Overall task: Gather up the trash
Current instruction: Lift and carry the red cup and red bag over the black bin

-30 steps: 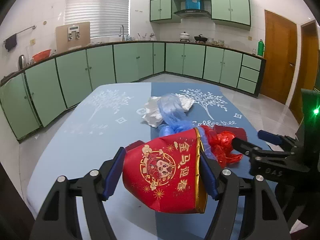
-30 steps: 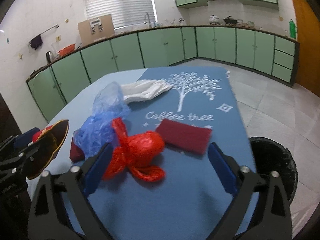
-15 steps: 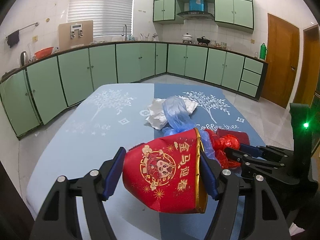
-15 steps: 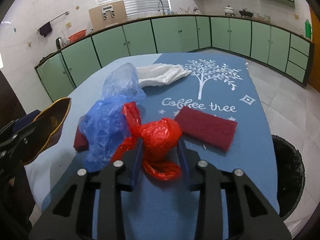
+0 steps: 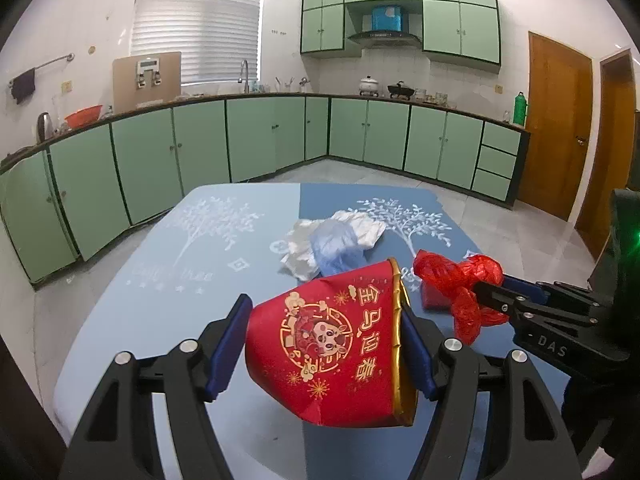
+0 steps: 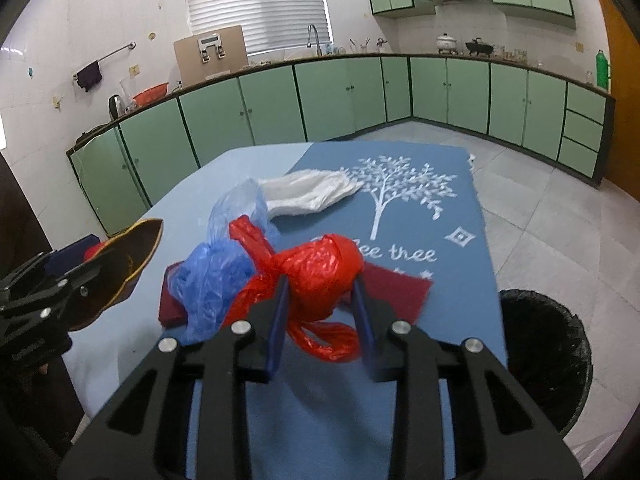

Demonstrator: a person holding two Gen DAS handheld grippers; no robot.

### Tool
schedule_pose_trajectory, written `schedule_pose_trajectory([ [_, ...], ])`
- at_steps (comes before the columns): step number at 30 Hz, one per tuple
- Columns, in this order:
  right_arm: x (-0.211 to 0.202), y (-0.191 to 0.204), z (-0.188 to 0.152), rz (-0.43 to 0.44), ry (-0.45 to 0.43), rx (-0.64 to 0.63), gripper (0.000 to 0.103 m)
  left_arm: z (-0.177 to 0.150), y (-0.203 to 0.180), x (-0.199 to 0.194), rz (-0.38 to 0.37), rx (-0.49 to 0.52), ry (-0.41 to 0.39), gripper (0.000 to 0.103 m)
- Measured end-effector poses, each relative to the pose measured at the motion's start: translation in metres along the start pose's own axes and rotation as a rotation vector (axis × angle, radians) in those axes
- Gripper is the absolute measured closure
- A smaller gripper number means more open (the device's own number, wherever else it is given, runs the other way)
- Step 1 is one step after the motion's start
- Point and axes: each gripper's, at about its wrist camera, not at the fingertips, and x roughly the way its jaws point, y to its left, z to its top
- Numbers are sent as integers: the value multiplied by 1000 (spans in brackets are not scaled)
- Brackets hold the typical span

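Note:
My left gripper point(image 5: 322, 344) is shut on a red paper cup point(image 5: 340, 348) with gold print, held on its side above the blue table point(image 5: 160, 300). The cup's rim also shows in the right wrist view point(image 6: 132, 252). My right gripper point(image 6: 320, 300) is shut on a crumpled red plastic bag point(image 6: 320, 272), lifted off the table; it shows in the left wrist view point(image 5: 460, 280) too. A blue plastic bag point(image 6: 216, 280), a white plastic bag point(image 6: 308, 196) and dark red flat pieces point(image 6: 396, 284) lie on the table.
A black trash bin point(image 6: 548, 356) with a black liner stands on the floor by the table's right edge. Green kitchen cabinets point(image 6: 320, 100) line the far walls. A wooden door point(image 5: 556, 120) is at the right.
My right gripper closed on the red plastic bag and lifted it off the table. My left gripper kept holding the red cup and rose a little.

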Motion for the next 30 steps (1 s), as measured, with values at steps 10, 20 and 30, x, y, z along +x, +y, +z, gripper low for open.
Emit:
schedule_pose_trajectory([
  [10,-27,-16,12,-41,-50,21,74,20,-21,10,-44,13,-25,35],
  [20,-52,-53,20,-114,-94,73,74,42,-59,28,-122,56,-39,35],
  [30,-76,-115,19,-238,-121,144,74,59,-124,49,-242,125,-53,35],
])
